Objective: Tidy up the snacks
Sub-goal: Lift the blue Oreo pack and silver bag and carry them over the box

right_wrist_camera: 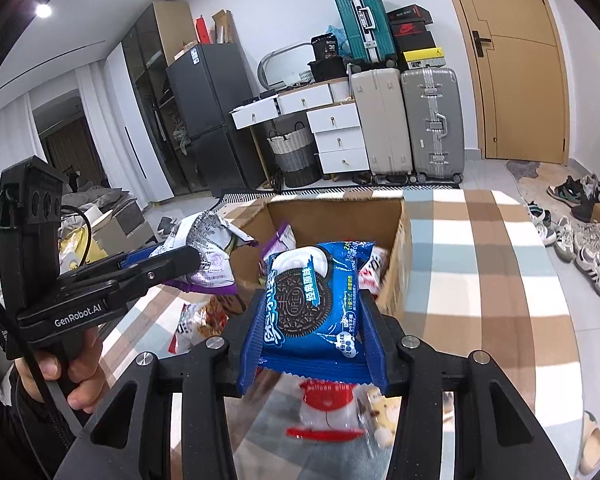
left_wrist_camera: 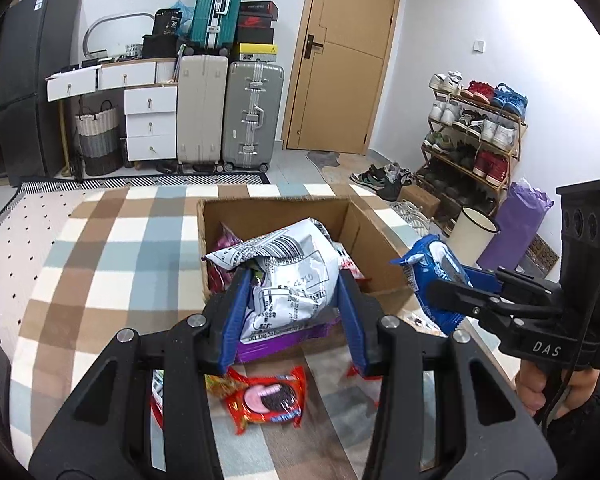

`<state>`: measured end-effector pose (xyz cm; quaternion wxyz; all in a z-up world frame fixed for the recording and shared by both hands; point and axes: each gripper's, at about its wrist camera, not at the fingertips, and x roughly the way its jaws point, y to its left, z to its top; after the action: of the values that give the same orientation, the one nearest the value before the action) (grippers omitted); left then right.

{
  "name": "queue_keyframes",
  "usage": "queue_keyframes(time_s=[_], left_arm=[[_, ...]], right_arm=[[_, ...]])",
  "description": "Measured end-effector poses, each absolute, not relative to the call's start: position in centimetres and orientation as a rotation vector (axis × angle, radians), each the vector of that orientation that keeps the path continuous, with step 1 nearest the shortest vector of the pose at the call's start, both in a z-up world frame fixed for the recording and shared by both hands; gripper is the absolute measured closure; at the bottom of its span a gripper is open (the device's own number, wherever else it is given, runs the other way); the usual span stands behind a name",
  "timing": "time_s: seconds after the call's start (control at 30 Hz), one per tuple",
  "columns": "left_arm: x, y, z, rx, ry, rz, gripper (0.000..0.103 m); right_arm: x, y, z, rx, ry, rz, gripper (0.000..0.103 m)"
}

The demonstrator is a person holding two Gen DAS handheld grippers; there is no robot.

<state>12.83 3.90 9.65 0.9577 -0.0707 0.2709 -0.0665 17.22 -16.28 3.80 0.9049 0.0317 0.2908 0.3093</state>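
Observation:
My left gripper [left_wrist_camera: 294,312] is shut on a silver and purple snack bag [left_wrist_camera: 288,276], held above the near edge of an open cardboard box [left_wrist_camera: 364,240] on the checked cloth. My right gripper [right_wrist_camera: 314,332] is shut on a blue Oreo pack [right_wrist_camera: 308,300], held just in front of the box [right_wrist_camera: 396,240]. The right gripper and its blue pack [left_wrist_camera: 432,276] show at the right of the left wrist view. The left gripper and its bag [right_wrist_camera: 204,248] show at the left of the right wrist view. The box holds several snack packs.
A red Oreo pack [left_wrist_camera: 266,398] lies on the cloth [left_wrist_camera: 100,260] below my left gripper. A red and white snack [right_wrist_camera: 332,412] lies below my right gripper. More packs [right_wrist_camera: 204,320] lie left of the box. Suitcases, drawers and a shoe rack [left_wrist_camera: 472,140] stand beyond.

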Motion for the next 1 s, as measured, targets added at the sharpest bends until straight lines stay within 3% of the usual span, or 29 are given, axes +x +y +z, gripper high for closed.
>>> queue_keyframes(time_s=[0.47,1.0], left_arm=[[17.5,3.8,11.6,-0.126,0.538,-0.119,0.063],[23.1,3.8,8.4,-0.11,0.592,-0.099,0.063]], right_arm=[[19.6,-14.0,5.4,0.05,0.593,0.661,0.059],[23.1,-13.4,4.6,0.07,0.638,0.639,0.059]])
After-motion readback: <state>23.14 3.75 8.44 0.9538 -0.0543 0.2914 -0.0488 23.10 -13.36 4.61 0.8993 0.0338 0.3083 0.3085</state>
